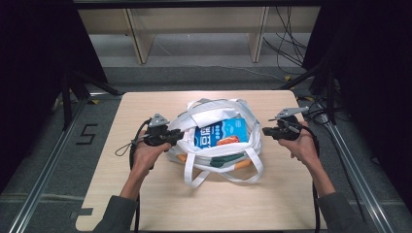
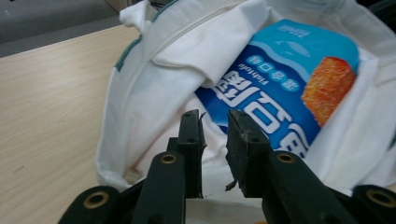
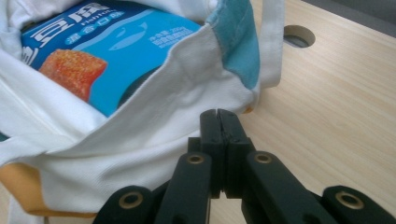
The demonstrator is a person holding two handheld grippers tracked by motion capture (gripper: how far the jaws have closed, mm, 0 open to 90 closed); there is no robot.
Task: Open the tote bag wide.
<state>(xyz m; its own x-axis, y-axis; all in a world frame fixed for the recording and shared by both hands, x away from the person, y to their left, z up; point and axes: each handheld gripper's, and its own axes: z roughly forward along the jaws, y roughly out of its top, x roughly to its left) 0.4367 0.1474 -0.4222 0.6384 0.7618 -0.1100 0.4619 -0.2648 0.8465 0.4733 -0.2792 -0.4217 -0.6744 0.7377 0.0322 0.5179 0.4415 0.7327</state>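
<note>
Nearest, left gripper (image 2: 214, 122): jaws slightly parted, nothing pinched between them, tips at the near-left rim of the white tote bag (image 2: 154, 88); seen from above (image 1: 176, 136) touching or just short of the cloth at the bag's left side, contact not certain.

Right gripper (image 3: 218, 116): jaws pressed together, empty, tips just beside the bag's right wall, by the teal trim (image 3: 237, 44) and white handle strap (image 3: 272, 42); from above (image 1: 266, 130) a little apart from the bag's right edge.

Tote bag (image 1: 214, 145): slumped on the wooden table (image 1: 145, 204), about midway between the two grippers, mouth open upward, handle loops spilling toward the person's side.

Blue snack packet (image 1: 221, 133): inside the bag, lying tilted, face up, long axis running roughly left to right across the table, printed fish stick toward the right end. From the left gripper view (image 2: 280, 88) directly ahead and slightly right of the jaws, just past a fold of cloth. From the right gripper view (image 3: 112, 51) ahead and to the left, behind the bag's wall.

Judgement: left gripper nearer and better lined up; packet's near corner straight beyond its jaws, cloth fold the one obstruction.

Farthest: round cable hole (image 3: 299, 35) in the tabletop beyond the bag; shelving (image 1: 194, 29) past the table.
</note>
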